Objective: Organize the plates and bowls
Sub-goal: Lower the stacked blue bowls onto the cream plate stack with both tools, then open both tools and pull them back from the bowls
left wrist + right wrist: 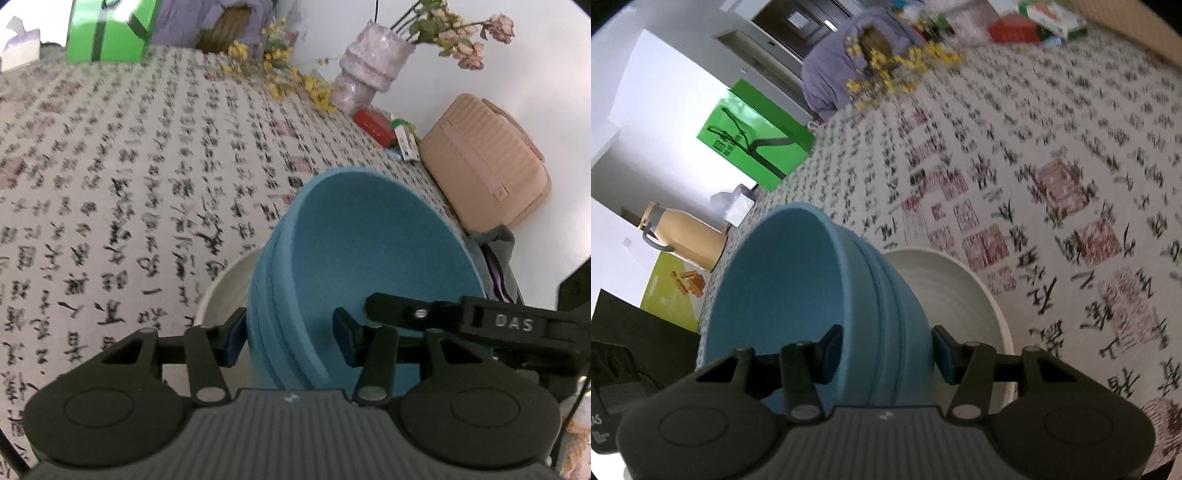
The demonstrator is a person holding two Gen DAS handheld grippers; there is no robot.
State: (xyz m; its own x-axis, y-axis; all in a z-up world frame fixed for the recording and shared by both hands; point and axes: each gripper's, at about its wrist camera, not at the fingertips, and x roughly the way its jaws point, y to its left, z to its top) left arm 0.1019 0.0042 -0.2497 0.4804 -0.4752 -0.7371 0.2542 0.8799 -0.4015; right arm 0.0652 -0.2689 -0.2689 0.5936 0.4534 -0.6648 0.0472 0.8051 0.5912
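Observation:
A stack of several nested blue bowls (369, 251) (775, 288) stands tilted over a white ridged plate (225, 291) (953, 288) on the calligraphy tablecloth (110, 166). My left gripper (290, 339) straddles the stack's rim on one side, with one pad against the outer wall and the other inside the top bowl. My right gripper (886, 347) grips the opposite side of the rim the same way. One of the right gripper's fingers (391, 310) shows inside the bowl in the left wrist view. The white plate's near part is hidden behind the bowls.
At the table's far edge are a green box (107, 33) (753, 144), yellow dried flowers (280, 74), a pale vase of dried roses (369, 74), a red box (373, 125) and a beige ribbed case (484, 162). A cream jug (683, 236) stands at the left.

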